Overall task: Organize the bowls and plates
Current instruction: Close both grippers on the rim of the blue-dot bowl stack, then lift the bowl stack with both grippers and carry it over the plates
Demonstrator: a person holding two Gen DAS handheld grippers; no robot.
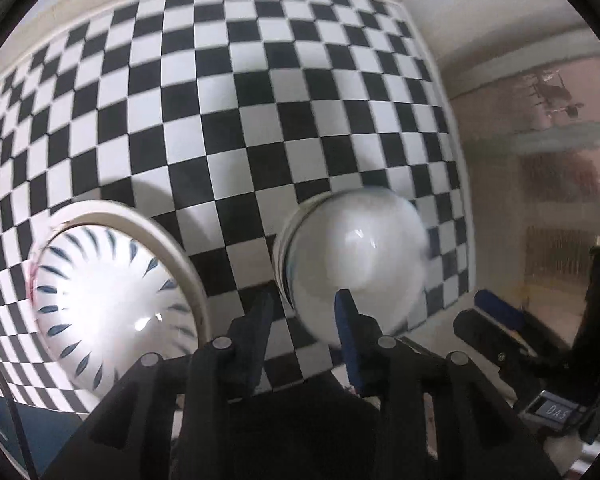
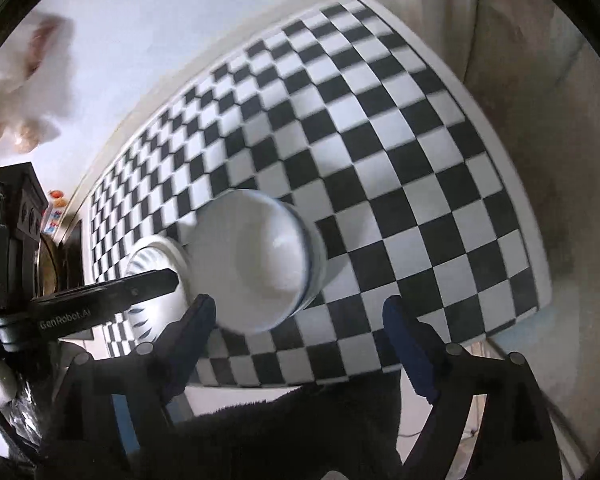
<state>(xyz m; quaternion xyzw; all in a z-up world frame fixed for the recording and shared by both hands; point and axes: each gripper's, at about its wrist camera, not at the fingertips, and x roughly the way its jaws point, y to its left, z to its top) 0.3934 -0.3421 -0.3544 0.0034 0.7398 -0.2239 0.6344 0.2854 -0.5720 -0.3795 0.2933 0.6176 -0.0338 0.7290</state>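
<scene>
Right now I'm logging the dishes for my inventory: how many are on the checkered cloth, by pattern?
Bowl with blue petal pattern: 1
Plain white bowl stack: 1 stack; blur hides how many bowls are in it
Total: 2 separate items on the checkered cloth

a home, by the look of it; a surface [image 1: 260, 80] covered in black-and-white checked cloth stands against a plain pale wall [image 2: 148, 40]; crockery sits on it, a leaf-patterned plate [image 1: 112, 300] and a white bowl [image 2: 260, 264]; a bare pinkish floor [image 1: 540, 208] lies beside it.
</scene>
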